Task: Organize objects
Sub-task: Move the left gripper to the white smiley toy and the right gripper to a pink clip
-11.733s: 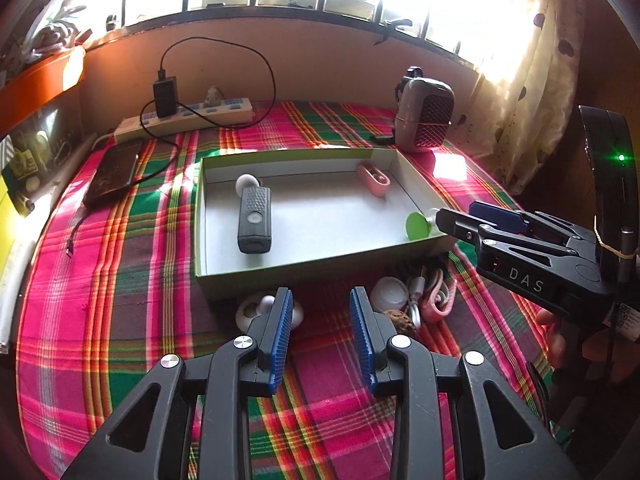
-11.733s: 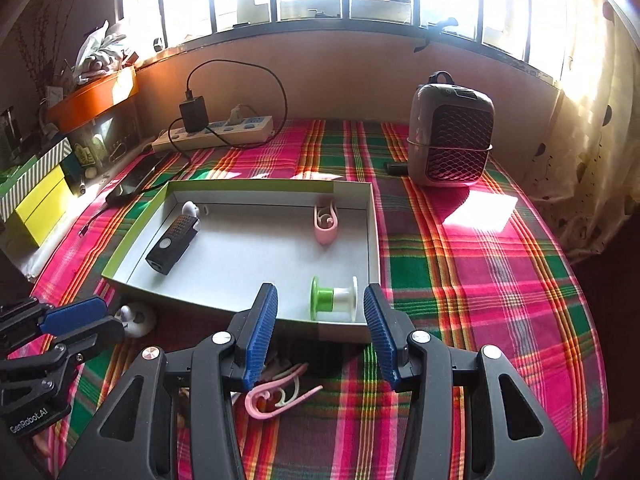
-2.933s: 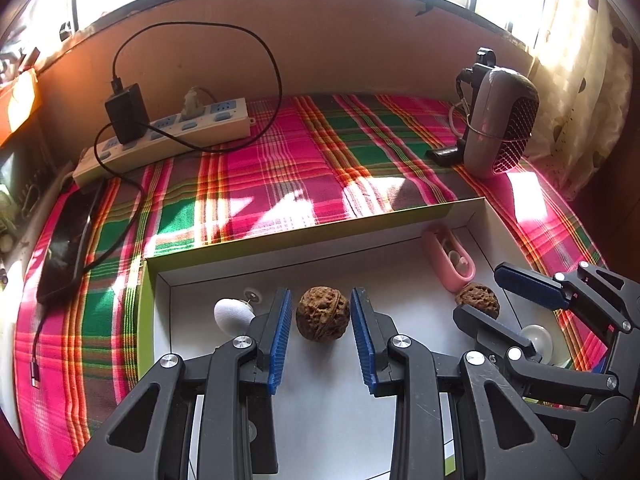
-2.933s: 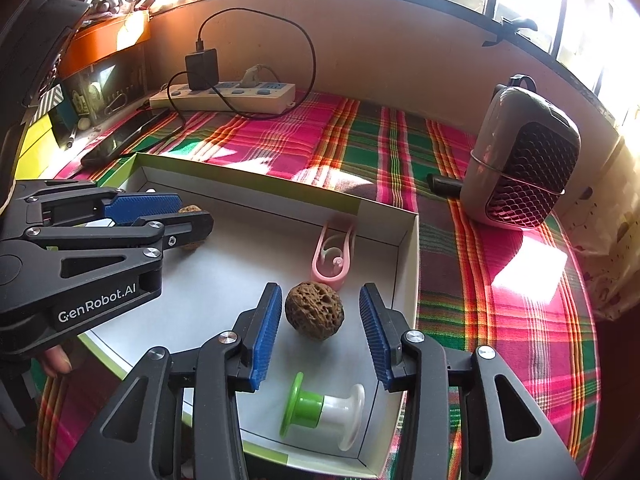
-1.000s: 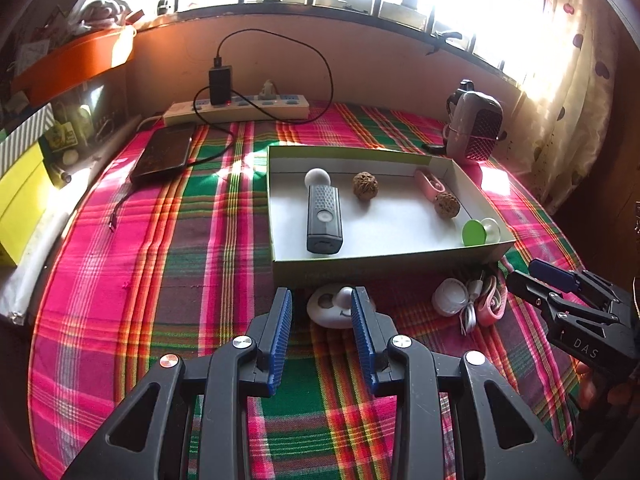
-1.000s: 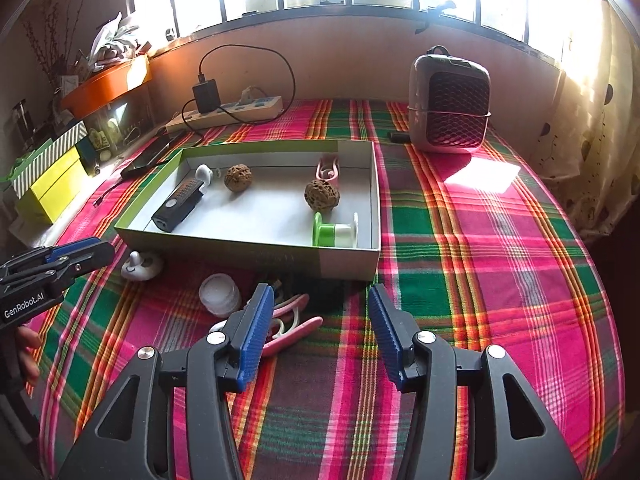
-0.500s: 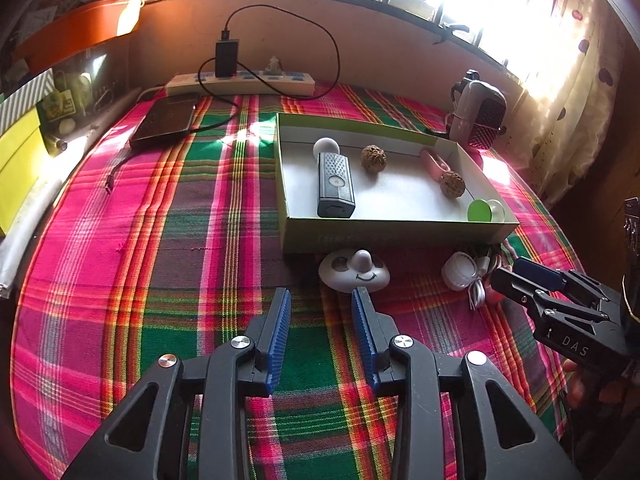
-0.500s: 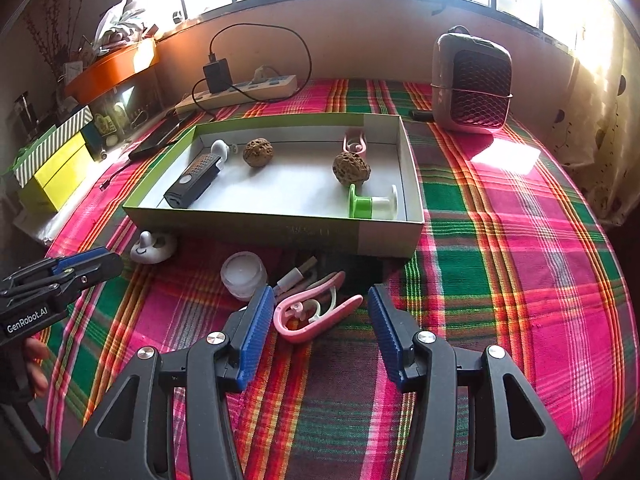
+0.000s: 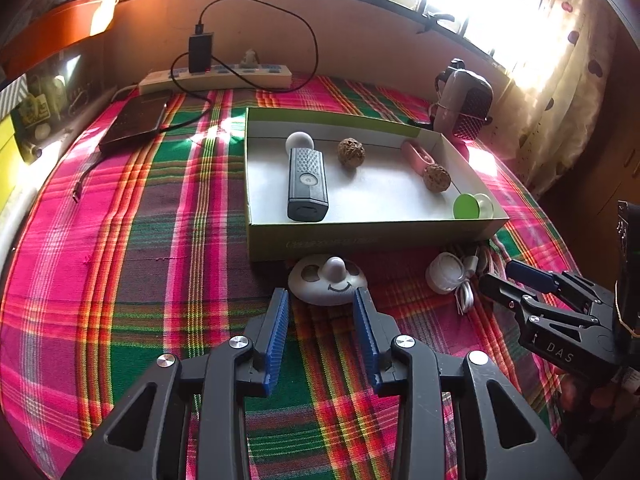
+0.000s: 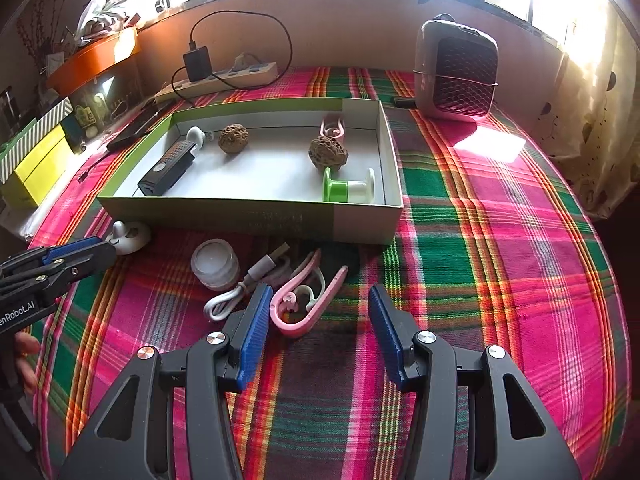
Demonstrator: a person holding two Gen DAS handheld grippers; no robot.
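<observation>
Left gripper: the left gripper (image 9: 322, 304) hangs over the cloth with its jaws apart. They have just been opening wider. Nothing is pressed between them; the blue pads (image 9: 276, 332) hold only air.
Smiley toy: a flat white toy with a smiley face (image 9: 328, 280) lies on the cloth just past the tips of the left gripper, close to the front wall of the box.
Right gripper: the right gripper (image 10: 316, 316) is open wide and holds nothing. Its pads (image 10: 253, 332) are not touching anything.
Pink clip: a pink clip (image 10: 306, 300) lies on the cloth between the right gripper's tips, nearer the left-hand pad.
White cable: a white cable (image 10: 240, 284) lies curled beside the pink clip.
Little jar: a small round white jar (image 10: 215, 264) stands next to the cable, in front of the box.
Box: a shallow green box (image 10: 248, 216) with a white inside sits in the middle of the table.
Inside the box: a black remote (image 9: 307, 180), a white ball-shaped thing (image 9: 300, 141) touching its far end, two brown walnuts (image 9: 351, 153) (image 10: 328, 153), another pink clip (image 10: 332, 127) at the back wall, and a green and white spool (image 10: 348, 190) in the near right corner.
Cloth: a bright checked cloth (image 10: 500, 240) in pink, green and red covers the table.
Far side: a small grey heater (image 10: 456, 68) stands by the wall, and a white power strip (image 10: 224, 76) with a black plug lies there too.
</observation>
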